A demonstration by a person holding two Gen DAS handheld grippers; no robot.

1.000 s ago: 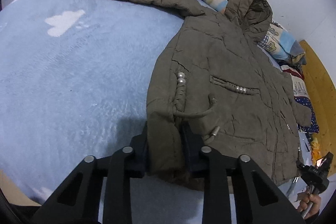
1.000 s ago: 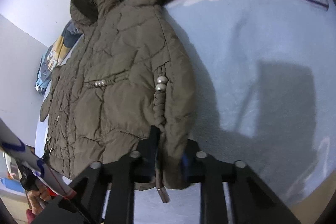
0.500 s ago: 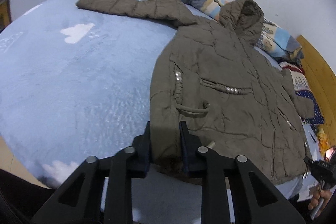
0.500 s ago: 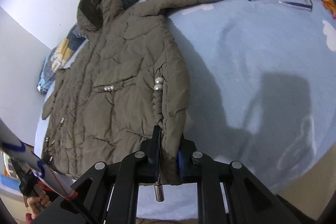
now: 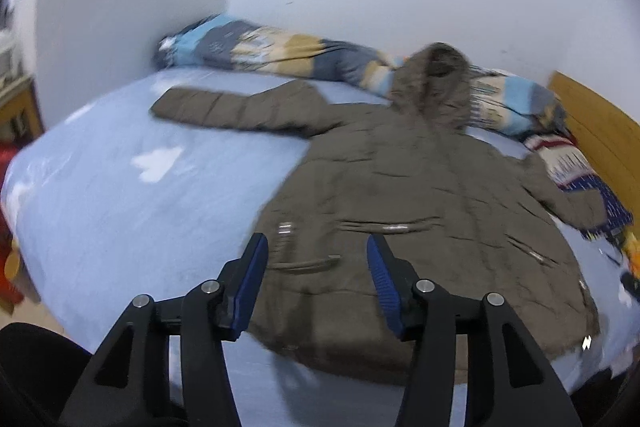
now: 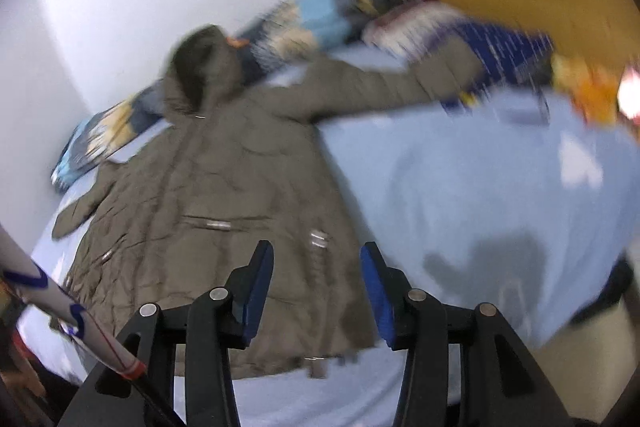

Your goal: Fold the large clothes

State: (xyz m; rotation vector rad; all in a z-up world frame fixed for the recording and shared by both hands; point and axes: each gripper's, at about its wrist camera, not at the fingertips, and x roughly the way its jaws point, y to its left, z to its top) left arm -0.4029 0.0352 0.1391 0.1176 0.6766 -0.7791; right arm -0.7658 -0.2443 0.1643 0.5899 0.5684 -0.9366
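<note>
Coat (image 5: 420, 211) flat on bed (image 5: 120, 211), both grippers spread, above hem

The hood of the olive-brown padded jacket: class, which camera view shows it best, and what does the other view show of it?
The left wrist view shows the hood best: sharper, its dark opening facing the camera, lying against the striped blue-and-tan bedding. The right wrist view shows the same hood smeared by motion blur and seen at a slant.

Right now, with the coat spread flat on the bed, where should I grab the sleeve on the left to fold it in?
Take the left sleeve at its cuff end. It lies straight out from the coat on the bed, so its far tip is free. Bring the open left claw in low from the left, probably pinching across the cuff's width.
</note>
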